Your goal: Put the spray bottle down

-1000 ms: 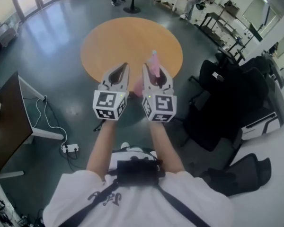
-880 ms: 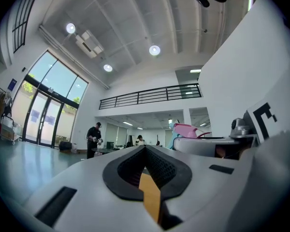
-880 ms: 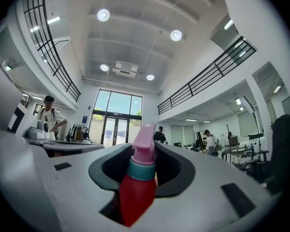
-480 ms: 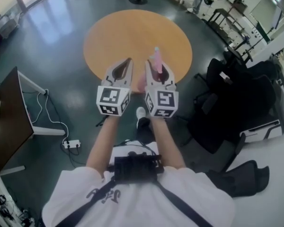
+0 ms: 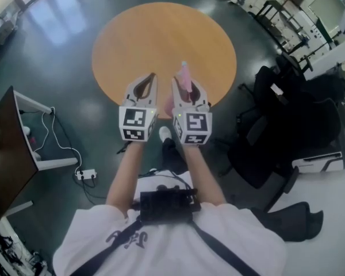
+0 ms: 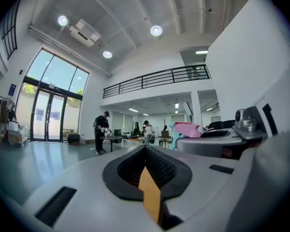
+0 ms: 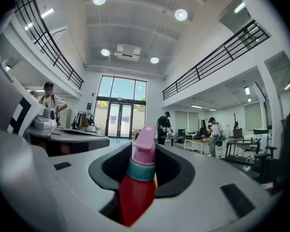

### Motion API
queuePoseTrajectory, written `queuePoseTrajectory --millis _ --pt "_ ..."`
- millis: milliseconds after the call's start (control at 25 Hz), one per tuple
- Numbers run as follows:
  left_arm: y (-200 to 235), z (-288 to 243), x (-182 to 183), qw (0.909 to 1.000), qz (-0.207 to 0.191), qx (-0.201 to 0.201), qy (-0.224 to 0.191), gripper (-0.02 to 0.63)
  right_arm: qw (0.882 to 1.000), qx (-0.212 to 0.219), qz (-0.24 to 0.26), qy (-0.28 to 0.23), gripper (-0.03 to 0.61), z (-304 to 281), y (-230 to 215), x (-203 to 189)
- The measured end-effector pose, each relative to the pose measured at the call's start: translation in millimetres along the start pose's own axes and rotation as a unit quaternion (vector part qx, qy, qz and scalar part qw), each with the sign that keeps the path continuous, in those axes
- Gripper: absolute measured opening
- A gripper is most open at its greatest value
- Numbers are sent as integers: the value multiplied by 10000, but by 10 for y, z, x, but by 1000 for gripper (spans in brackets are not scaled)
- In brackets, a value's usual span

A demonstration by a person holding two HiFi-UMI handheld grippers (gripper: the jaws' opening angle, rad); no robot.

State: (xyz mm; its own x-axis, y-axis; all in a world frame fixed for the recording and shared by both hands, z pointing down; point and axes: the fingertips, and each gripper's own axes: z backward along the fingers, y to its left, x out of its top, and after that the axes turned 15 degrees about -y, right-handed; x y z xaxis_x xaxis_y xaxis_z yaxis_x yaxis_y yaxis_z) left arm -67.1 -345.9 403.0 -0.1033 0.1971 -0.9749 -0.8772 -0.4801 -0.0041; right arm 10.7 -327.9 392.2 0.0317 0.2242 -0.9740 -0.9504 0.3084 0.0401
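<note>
The spray bottle [image 5: 184, 73] has a pink head, a teal collar and a red body [image 7: 137, 187]. It stands upright between the jaws of my right gripper [image 5: 188, 84], which is shut on its body. That gripper hovers over the near edge of the round orange table [image 5: 161, 33]. My left gripper [image 5: 152, 76] hangs beside it on the left, shut with its tips together and nothing held. In the left gripper view the bottle's pink head [image 6: 188, 128] shows at the right, above the other gripper's body. Both grippers point level.
Black chairs and bags [image 5: 276, 114] crowd the floor right of the table. A dark desk [image 5: 6, 148] and a power strip with cables [image 5: 85, 174] lie at the left. A white surface [image 5: 333, 211] fills the lower right. People [image 7: 163, 127] stand far off by other tables.
Both grippers have moved forward and down together towards the orange table, which now lies nearer under them. The right gripper has kept hold of the bottle throughout.
</note>
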Motion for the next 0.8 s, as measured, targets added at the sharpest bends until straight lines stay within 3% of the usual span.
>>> queuePoseTrajectory --millis 520,800 --pt "340 -852 -762 9975 333 196 591 14 9977 6 -259 624 149 -839 -604 -902" --pt "515 -1149 -1169 9935 403 316 1012 14 9959 199 -88 881 152 -1349 -841 -1453"
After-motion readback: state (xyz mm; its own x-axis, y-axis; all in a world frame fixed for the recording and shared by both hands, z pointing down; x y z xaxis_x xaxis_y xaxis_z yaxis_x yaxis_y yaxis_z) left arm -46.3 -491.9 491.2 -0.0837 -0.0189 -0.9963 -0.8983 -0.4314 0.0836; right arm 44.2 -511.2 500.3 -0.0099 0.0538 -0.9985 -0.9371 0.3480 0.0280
